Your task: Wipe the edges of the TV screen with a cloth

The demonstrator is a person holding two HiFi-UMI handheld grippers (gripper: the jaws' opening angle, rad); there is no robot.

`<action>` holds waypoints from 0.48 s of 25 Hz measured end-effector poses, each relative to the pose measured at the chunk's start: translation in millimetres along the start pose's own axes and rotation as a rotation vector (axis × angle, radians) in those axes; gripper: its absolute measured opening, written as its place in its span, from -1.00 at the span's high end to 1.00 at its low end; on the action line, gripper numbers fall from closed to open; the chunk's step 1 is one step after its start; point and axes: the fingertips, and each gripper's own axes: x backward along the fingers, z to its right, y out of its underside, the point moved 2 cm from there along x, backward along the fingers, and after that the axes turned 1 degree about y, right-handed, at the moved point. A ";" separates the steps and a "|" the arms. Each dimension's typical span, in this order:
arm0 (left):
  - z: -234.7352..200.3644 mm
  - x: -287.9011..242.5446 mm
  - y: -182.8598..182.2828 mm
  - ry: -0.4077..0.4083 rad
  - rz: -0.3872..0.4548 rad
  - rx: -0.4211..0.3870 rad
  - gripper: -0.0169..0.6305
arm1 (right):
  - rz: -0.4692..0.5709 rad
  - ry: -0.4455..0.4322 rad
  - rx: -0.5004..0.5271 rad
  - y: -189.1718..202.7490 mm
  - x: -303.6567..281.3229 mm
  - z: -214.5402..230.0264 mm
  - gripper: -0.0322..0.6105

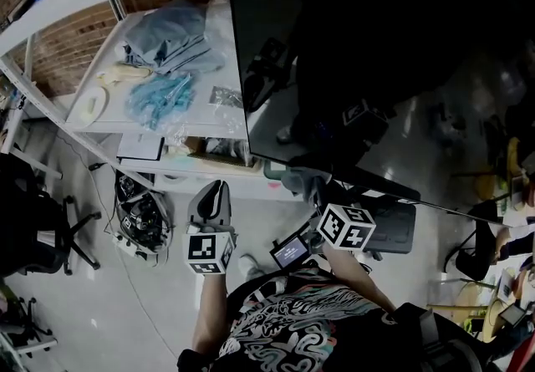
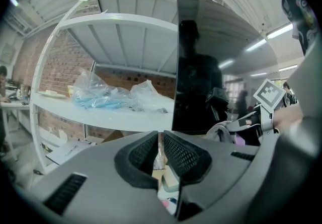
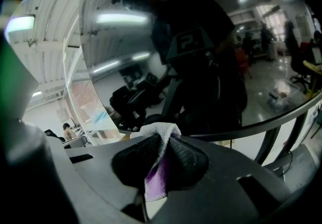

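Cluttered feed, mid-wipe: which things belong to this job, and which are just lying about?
Job: TV screen; cloth, clamped in the right tool.
Lying about: plastic bags on the shelf; cable tangle on the floor; office chair.

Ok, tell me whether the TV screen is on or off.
Off, as far as shown: the TV screen is dark all over and only mirrors the room and the person.
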 end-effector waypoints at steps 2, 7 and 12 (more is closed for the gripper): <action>-8.7 0.7 0.3 0.006 0.003 0.000 0.81 | 0.007 0.010 -0.006 1.2 -4.3 -4.9 0.70; -30.0 4.9 2.8 0.022 0.005 0.002 0.81 | 0.027 0.018 -0.024 3.4 -14.5 -23.0 0.70; -43.7 7.2 -1.0 0.044 0.011 -0.007 0.81 | 0.033 0.023 -0.040 5.9 -22.3 -37.0 0.69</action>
